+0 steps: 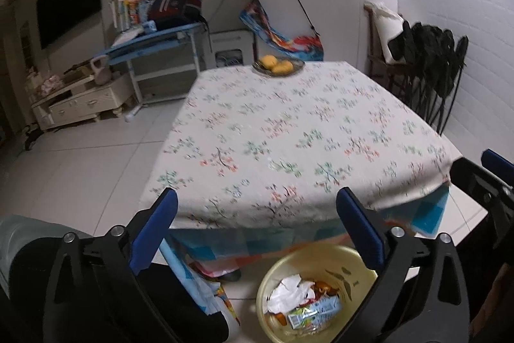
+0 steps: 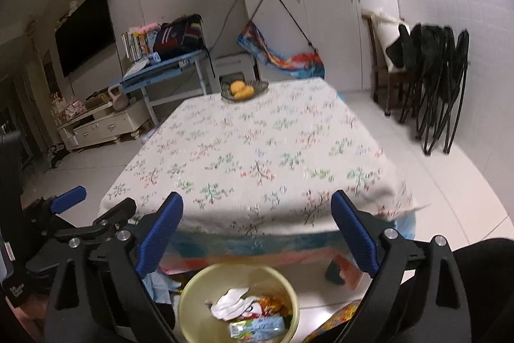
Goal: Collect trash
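Left gripper [image 1: 257, 227] spread wide, nothing between blue pads; right gripper [image 2: 257, 230] likewise released, empty. Low in frame: round yellow plastic bin [image 1: 276, 272] holding crumpled white tissue [image 1: 286, 290] and wrappers, floor-level before floral-clothed table [image 1: 289, 124]; fruit bowl [image 1: 278, 65] at far edge.

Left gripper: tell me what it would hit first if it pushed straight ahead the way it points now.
Most likely the flowered tablecloth near the table's front edge. The left gripper is open and empty, angled down toward that edge, with the yellow trash bin below its line. Depth is uncertain in this fisheye view.
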The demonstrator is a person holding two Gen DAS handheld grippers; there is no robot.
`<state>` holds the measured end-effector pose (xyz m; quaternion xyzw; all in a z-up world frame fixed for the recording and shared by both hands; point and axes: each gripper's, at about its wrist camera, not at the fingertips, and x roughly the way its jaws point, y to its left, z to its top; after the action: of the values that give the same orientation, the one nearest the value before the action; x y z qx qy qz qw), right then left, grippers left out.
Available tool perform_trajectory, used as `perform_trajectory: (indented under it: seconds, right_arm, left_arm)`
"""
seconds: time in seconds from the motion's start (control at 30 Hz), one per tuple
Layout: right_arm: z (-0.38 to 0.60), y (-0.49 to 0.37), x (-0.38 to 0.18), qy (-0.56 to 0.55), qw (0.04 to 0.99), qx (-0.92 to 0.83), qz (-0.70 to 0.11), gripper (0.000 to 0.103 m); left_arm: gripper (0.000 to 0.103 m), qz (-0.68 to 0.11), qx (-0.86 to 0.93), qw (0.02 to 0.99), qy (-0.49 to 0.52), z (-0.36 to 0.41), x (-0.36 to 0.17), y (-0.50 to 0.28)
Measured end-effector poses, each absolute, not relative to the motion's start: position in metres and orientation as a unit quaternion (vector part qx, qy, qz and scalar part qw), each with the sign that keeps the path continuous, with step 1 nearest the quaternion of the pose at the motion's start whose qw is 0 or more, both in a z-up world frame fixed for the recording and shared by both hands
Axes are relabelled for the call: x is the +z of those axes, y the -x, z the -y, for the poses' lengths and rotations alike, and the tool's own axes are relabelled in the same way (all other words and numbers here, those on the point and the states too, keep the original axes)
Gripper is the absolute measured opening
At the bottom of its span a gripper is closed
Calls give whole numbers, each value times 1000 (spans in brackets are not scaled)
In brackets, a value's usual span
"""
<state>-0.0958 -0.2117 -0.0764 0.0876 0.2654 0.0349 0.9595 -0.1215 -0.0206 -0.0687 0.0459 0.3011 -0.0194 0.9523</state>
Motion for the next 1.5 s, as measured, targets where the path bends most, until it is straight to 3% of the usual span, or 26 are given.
perform_trajectory:
  seconds: [1.33,1.5]
  right_arm:
    - [208,94,-79,-77,965,13,-251,94]
    - [210,91,-78,-84,964,16,-251,94]
  left_arm:
    - [96,-270,-13,960,-68,27,-61,124]
    - [96,-300,-25,951,-66,27,-63,116]
